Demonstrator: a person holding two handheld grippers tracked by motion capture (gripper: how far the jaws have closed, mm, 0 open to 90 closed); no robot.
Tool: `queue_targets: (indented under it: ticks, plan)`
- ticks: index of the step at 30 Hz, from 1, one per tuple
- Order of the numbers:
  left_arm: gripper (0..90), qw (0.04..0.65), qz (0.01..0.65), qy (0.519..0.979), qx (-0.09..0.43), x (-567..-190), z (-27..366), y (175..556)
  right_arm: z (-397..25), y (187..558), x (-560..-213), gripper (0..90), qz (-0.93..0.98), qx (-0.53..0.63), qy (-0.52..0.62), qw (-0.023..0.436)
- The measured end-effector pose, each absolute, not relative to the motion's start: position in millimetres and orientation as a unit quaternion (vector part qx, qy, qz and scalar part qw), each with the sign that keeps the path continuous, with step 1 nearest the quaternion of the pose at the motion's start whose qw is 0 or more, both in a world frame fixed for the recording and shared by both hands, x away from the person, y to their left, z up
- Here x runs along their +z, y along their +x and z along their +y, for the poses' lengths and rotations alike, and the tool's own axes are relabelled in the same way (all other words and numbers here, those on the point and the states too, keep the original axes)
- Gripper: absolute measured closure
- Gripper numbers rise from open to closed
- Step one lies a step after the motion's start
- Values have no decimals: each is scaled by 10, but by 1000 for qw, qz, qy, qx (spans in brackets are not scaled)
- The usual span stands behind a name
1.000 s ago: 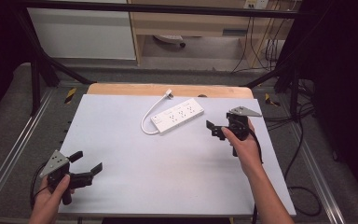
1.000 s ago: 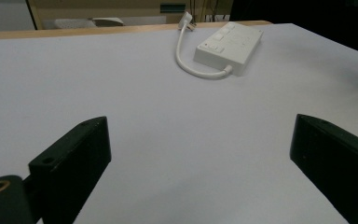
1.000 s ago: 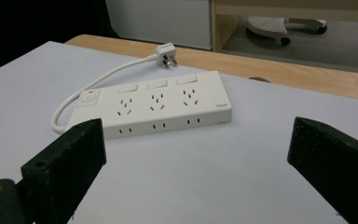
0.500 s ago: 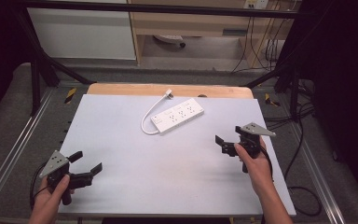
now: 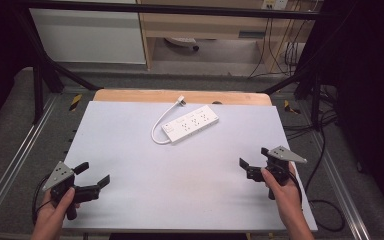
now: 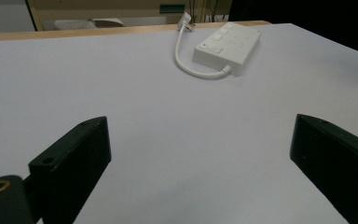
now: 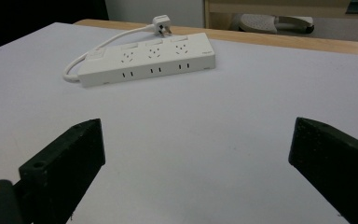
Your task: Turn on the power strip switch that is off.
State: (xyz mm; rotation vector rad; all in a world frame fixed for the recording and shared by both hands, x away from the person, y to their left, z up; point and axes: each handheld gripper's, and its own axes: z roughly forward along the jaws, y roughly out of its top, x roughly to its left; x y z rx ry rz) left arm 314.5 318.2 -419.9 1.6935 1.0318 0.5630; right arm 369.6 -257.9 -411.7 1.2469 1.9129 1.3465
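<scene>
Since a second ago the right tongs [image 5: 252, 162] have drawn back from beside the power strip [image 5: 192, 123] toward the near right of the surface [image 5: 130, 130], while the left tongs [image 5: 92, 176] stay put; both gape wide and hold nothing. Ahead of both tongs, well apart from each, lies the strip. Its side slots [image 7: 151, 71] face the right gripper view, whereas the left gripper view shows its cord end [image 6: 223, 70].

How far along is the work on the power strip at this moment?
Done: the power strip lies flat at the table's far middle, its plug free. In hand: nothing; left gripper and right gripper sit open near the front corners. Left: reaching and gripping the strip.
</scene>
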Motion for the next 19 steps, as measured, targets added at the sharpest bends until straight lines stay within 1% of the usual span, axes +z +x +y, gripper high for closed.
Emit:
queue_targets:
  ticks: [9, 12, 19]
  plan:
    - [52, 515, 427, 705, 235, -4192, 3179, 3139, -2626, 3558, -4256, 40, 705, 478, 461, 248]
    - [52, 516, 426, 705, 235, -4189, 3179, 3135, -2630, 3532, -4308, 40, 709, 472, 466, 241]
    - [52, 518, 423, 705, 236, -4182, 3170, 3133, -2615, 3548, -4443, 39, 728, 435, 473, 236]
